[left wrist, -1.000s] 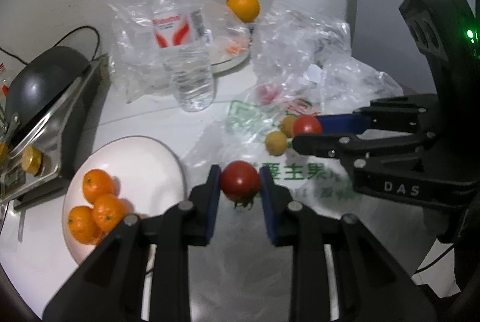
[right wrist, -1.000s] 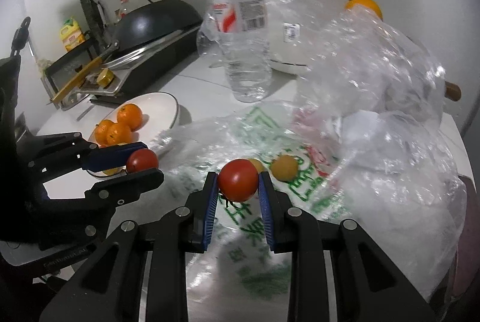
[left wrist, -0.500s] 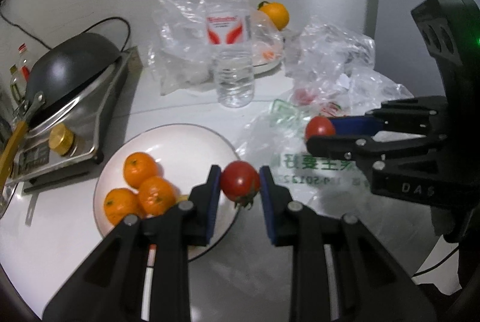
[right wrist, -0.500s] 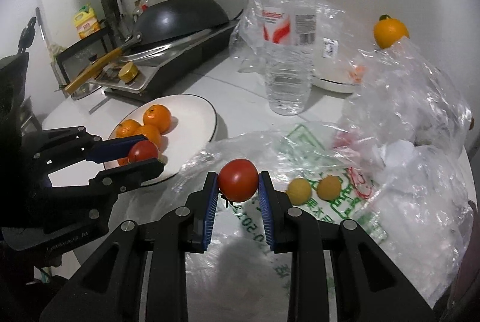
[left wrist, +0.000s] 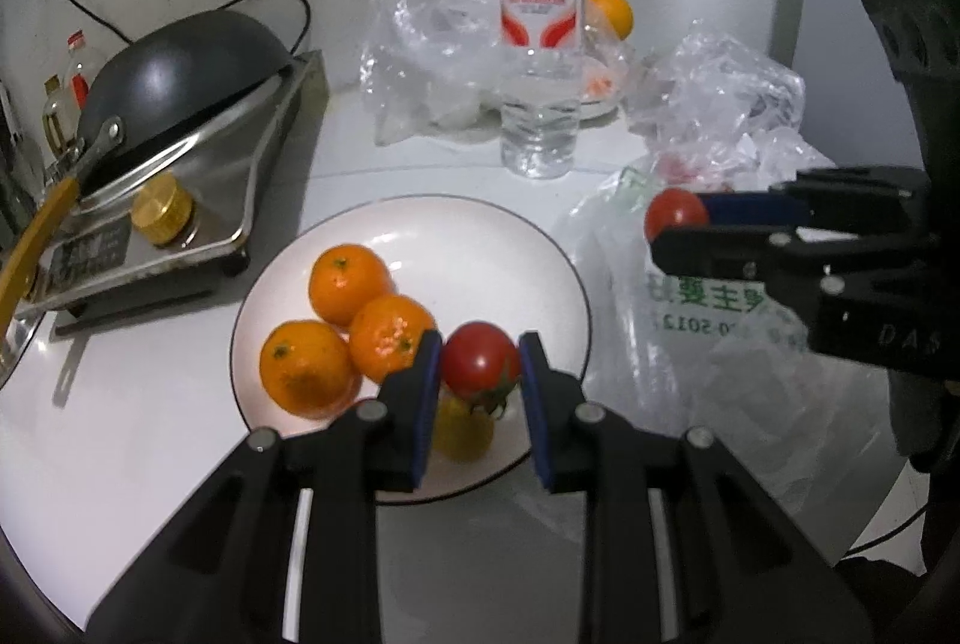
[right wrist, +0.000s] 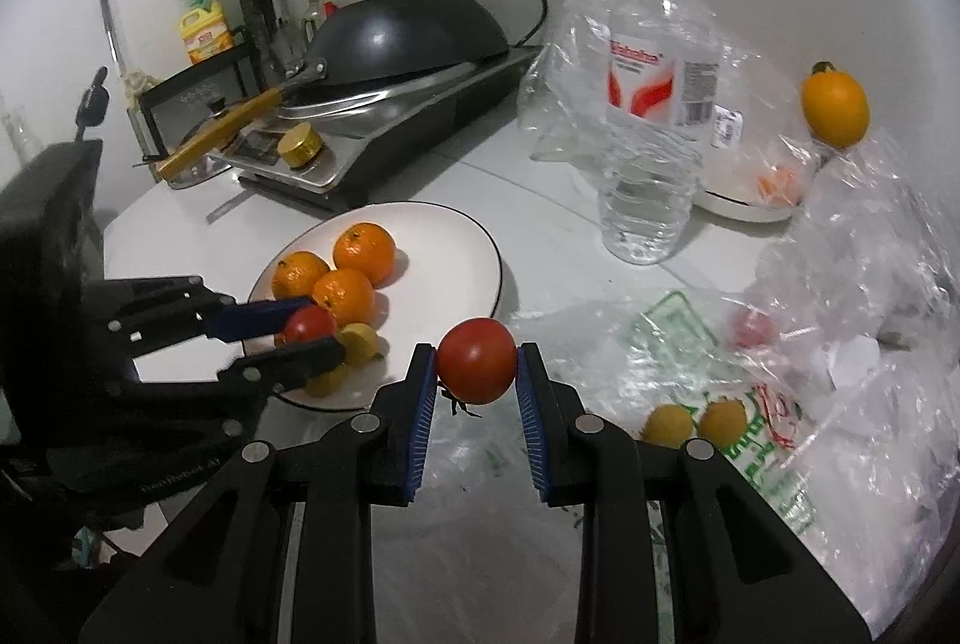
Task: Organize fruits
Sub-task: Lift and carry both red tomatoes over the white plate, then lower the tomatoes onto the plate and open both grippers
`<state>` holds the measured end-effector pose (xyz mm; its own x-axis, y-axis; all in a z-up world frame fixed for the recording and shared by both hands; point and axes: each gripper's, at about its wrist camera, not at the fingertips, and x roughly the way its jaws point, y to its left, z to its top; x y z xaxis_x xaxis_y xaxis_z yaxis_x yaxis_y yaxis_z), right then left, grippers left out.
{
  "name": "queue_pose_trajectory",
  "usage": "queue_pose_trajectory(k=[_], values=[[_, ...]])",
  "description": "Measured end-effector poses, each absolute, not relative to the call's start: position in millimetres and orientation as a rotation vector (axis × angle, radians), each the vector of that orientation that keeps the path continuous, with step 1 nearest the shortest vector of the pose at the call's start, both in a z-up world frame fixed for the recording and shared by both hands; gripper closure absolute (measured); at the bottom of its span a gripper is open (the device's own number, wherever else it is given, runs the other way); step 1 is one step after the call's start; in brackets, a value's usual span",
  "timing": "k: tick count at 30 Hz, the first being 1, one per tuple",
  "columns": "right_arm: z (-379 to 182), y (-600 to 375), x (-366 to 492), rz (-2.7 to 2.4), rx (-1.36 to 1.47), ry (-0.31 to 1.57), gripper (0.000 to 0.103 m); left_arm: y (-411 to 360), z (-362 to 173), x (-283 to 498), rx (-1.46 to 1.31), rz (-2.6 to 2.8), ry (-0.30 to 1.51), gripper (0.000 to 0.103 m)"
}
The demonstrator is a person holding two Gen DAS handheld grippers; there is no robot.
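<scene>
My left gripper (left wrist: 480, 362) is shut on a red tomato (left wrist: 480, 357) and hangs over the near rim of a white plate (left wrist: 480, 248). Three tangerines (left wrist: 345, 281) and a small yellow fruit (left wrist: 462, 431) lie on that plate. My right gripper (right wrist: 474, 374) is shut on a second red tomato (right wrist: 476, 359), above a printed plastic bag (right wrist: 690, 344) just right of the plate (right wrist: 456, 248). In the right wrist view the left gripper (right wrist: 306, 335) holds its tomato (right wrist: 307, 325) over the plate. Two small yellow fruits (right wrist: 696, 422) lie on the bag.
A water bottle (left wrist: 543, 44) stands behind the plate, with crumpled clear bags (left wrist: 432, 44) around it. An orange fruit (right wrist: 835, 104) sits by a small dish (right wrist: 744, 200) at the back right. A dark wok (left wrist: 180, 62) rests on a stove (left wrist: 198, 200) to the left.
Both grippers carried their tomatoes leftward, from above the printed bag toward the plate. The left tomato now hangs over the plate; the right one is near its right edge.
</scene>
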<state>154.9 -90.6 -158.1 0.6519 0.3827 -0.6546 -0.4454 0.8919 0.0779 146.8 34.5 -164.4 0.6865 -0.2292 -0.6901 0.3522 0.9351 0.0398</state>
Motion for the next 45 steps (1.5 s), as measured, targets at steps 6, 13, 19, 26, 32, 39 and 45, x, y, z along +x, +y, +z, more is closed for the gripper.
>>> queue_pose_trajectory(k=[6, 13, 19, 26, 32, 39, 45], values=[[-164, -85, 162, 0.482, -0.096, 0.736, 0.074, 31, -168, 148, 0.181, -0.349, 0.759, 0.077], [-166, -79, 165, 0.503, -0.096, 0.74, 0.074, 39, -172, 148, 0.178, -0.335, 0.78, 0.077], [-167, -71, 166, 0.526, -0.097, 0.738, 0.074, 44, -171, 145, 0.182, -0.354, 0.782, 0.077], [-170, -58, 167, 0.549, -0.108, 0.75, 0.074, 40, -176, 145, 0.184, -0.381, 0.798, 0.075], [-175, -49, 169, 0.551, -0.119, 0.771, 0.074, 44, -175, 144, 0.172, -0.377, 0.802, 0.071], [-183, -44, 173, 0.54, -0.137, 0.798, 0.074, 63, -164, 135, 0.162, -0.351, 0.758, 0.065], [-180, -36, 174, 0.548, -0.159, 0.795, 0.074, 67, -171, 136, 0.16, -0.339, 0.767, 0.065]])
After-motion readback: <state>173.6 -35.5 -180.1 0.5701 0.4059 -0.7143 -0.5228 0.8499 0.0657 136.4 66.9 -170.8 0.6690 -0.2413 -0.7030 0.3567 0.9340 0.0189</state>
